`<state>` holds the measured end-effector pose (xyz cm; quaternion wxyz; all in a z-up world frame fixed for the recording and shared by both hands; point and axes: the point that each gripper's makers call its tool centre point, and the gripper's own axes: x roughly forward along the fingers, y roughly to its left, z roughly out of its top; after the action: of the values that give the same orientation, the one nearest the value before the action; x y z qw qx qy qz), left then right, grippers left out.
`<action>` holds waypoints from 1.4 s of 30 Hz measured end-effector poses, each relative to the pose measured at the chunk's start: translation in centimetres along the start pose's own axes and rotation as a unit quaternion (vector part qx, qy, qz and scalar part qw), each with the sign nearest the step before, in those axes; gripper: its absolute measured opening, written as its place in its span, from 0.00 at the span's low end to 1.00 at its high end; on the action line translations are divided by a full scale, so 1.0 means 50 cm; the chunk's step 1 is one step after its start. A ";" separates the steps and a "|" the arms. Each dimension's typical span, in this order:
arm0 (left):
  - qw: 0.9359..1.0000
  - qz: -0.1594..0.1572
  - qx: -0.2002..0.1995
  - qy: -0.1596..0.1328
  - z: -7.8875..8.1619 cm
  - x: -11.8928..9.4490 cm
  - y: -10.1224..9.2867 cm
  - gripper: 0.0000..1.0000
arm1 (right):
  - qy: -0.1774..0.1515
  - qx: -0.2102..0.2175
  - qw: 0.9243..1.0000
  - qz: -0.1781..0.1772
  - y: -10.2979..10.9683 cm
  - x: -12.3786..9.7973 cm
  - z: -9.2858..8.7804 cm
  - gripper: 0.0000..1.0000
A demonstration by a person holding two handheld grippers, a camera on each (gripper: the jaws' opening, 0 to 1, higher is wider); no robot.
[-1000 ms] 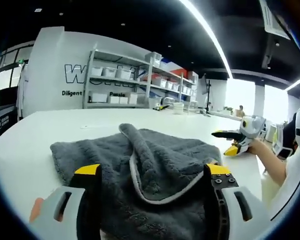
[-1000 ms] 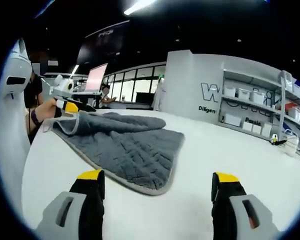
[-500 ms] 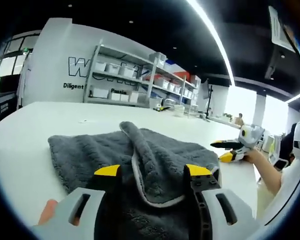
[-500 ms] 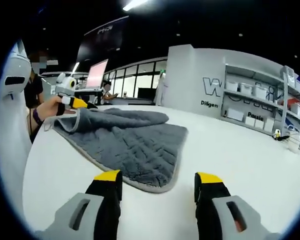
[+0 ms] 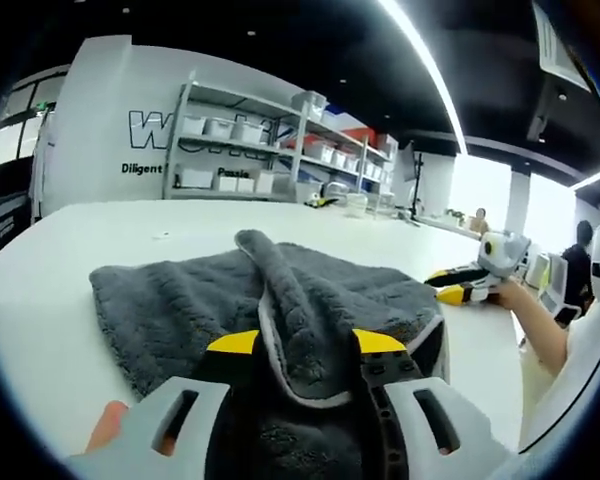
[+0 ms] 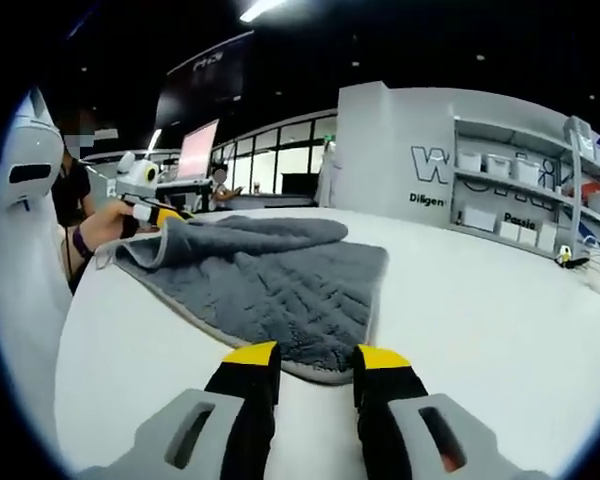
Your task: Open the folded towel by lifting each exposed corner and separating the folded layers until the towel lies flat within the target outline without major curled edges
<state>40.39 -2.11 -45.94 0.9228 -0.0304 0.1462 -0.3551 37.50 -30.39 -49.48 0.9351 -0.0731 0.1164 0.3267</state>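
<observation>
A grey towel (image 5: 170,310) with a pale hem lies rumpled on the white table (image 5: 40,290), a thick fold running up its middle. My left gripper (image 5: 306,343) has its yellow-tipped jaws drawn in on the hemmed fold at the near edge. In the right gripper view the left gripper (image 6: 152,210) holds the towel's (image 6: 270,285) far corner slightly raised. My right gripper (image 6: 316,354) hovers at the opposite corner with a narrow gap between its jaws, and the towel's edge shows just beyond them. In the left gripper view the right gripper (image 5: 458,285) sits beside the towel's right edge.
Wide bare table (image 6: 480,300) stretches to the right of the towel. Metal shelves (image 5: 250,150) with white bins line the back wall. A person's hand (image 5: 525,310) holds the right gripper. A monitor (image 6: 198,152) stands behind the table.
Both pairs of jaws have narrowed steadily over the last second. The left pair has drawn in on the towel fold, and the right gripper has moved closer to the towel's near corner.
</observation>
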 end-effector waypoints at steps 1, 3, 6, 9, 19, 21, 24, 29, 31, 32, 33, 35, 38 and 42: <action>1.000 0.000 0.001 0.001 -0.001 0.000 0.000 0.33 | 0.000 0.004 1.000 -0.001 -0.001 0.000 0.000 0.26; 1.000 0.001 0.002 0.003 -0.003 0.001 0.000 0.32 | 0.000 0.006 1.000 -0.004 -0.001 0.001 0.000 0.25; 1.000 0.000 0.002 0.004 -0.005 0.002 -0.001 0.31 | 0.000 0.008 1.000 -0.003 0.000 0.002 0.000 0.23; 1.000 0.002 0.004 0.006 -0.006 0.001 0.000 0.30 | 0.000 0.008 1.000 -0.001 0.003 0.002 0.001 0.19; 1.000 0.002 0.012 0.018 -0.018 0.000 -0.004 0.22 | 0.001 0.002 1.000 0.003 0.017 0.001 0.002 0.07; 1.000 0.003 0.015 0.018 -0.019 -0.002 -0.004 0.19 | 0.001 0.001 1.000 0.003 0.018 0.001 0.002 0.06; 0.999 0.007 0.024 0.025 -0.024 -0.003 -0.001 0.17 | 0.001 -0.001 1.000 0.003 0.019 0.002 0.002 0.05; 0.999 0.015 0.036 0.035 -0.032 -0.004 0.005 0.11 | 0.001 -0.001 1.000 0.003 0.021 0.004 0.002 0.04; 0.999 0.015 0.036 0.036 -0.032 -0.004 0.005 0.08 | 0.001 -0.001 1.000 0.003 0.022 0.004 0.002 0.04; 0.999 0.015 0.037 0.036 -0.032 -0.004 0.005 0.07 | 0.001 -0.002 1.000 0.003 0.022 0.005 0.002 0.03; 0.999 0.015 0.037 0.036 -0.032 -0.004 0.006 0.05 | 0.001 -0.002 1.000 0.002 0.022 0.005 0.002 0.03; 0.999 0.017 0.037 0.036 -0.032 -0.005 0.007 0.04 | 0.001 -0.003 1.000 0.002 0.021 0.006 0.002 0.03; 0.998 0.026 0.042 0.037 -0.031 -0.007 0.013 0.03 | 0.002 -0.007 1.000 0.000 0.018 0.006 0.002 0.03; 0.998 0.035 0.041 0.041 -0.032 -0.009 0.020 0.03 | 0.004 -0.011 1.000 -0.007 0.009 0.005 0.002 0.03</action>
<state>40.25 -0.97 -47.53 0.9284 0.0266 0.1701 -0.3293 37.43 -29.90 -49.49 0.9361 -0.0860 0.1162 0.3207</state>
